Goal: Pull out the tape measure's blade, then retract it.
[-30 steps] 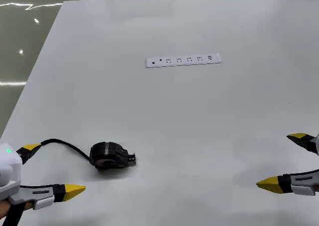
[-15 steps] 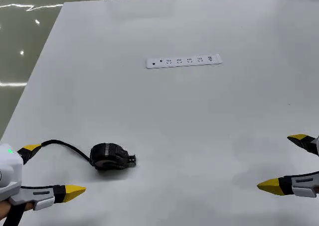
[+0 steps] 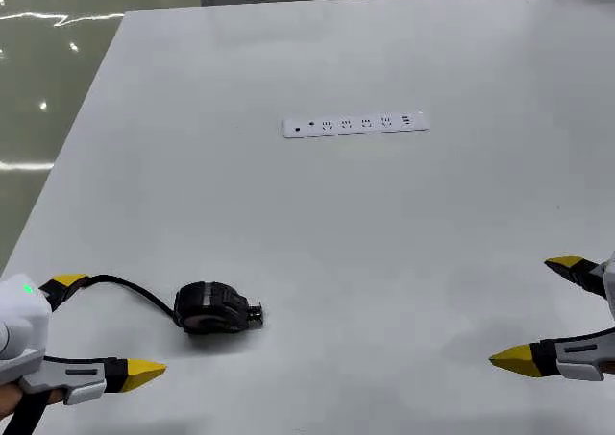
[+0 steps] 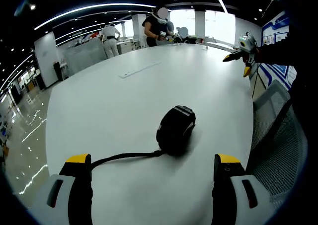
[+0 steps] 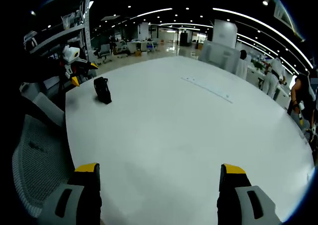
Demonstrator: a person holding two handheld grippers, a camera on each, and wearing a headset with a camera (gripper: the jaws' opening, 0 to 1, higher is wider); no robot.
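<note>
Left tongs (image 3: 106,325) gape just beside the black tape measure (image 3: 213,308) on the table (image 3: 384,224), its cord (image 3: 125,286) perhaps touching one tip; right tongs (image 3: 538,310) gape too, well apart.

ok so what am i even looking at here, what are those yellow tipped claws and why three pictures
No robot here: a person holds a two-jaw tool in each hand, the left hand-held gripper and the right hand-held gripper. The wide picture comes from a camera on the person's head; the two round ones come from cameras riding on each tool, looking along its jaws. On the white table lie a black tape measure with a cord and a white power strip. Both tools are open, holding nothing.
</note>
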